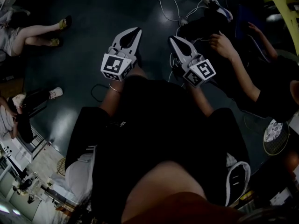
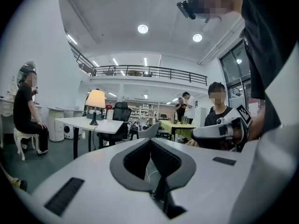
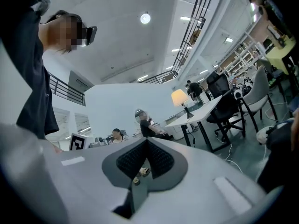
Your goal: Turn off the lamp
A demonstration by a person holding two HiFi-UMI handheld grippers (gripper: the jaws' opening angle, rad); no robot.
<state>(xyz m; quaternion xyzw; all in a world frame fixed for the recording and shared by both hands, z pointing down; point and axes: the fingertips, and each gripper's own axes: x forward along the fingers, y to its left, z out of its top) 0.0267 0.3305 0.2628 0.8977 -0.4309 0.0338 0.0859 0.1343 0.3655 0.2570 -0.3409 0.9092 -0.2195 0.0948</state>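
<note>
The lamp (image 2: 95,100) stands lit, with a cream shade and a dark base, on a white table (image 2: 84,123) far across the room, left of centre in the left gripper view. In the right gripper view the lamp (image 3: 179,97) glows on the same table (image 3: 198,112), right of centre. Both grippers are held side by side in front of the person's body, far from the lamp. My left gripper (image 1: 134,31) is shut with nothing in it. My right gripper (image 1: 174,39) is shut and empty too, and it shows at the right of the left gripper view (image 2: 219,130).
On the dark floor ahead sit a person with outstretched legs (image 1: 39,31) at the left and another (image 1: 238,64) at the right. White cables (image 1: 168,6) trail between them. A black office chair (image 2: 120,114) stands behind the lamp table; a seated person (image 2: 25,111) is left of it.
</note>
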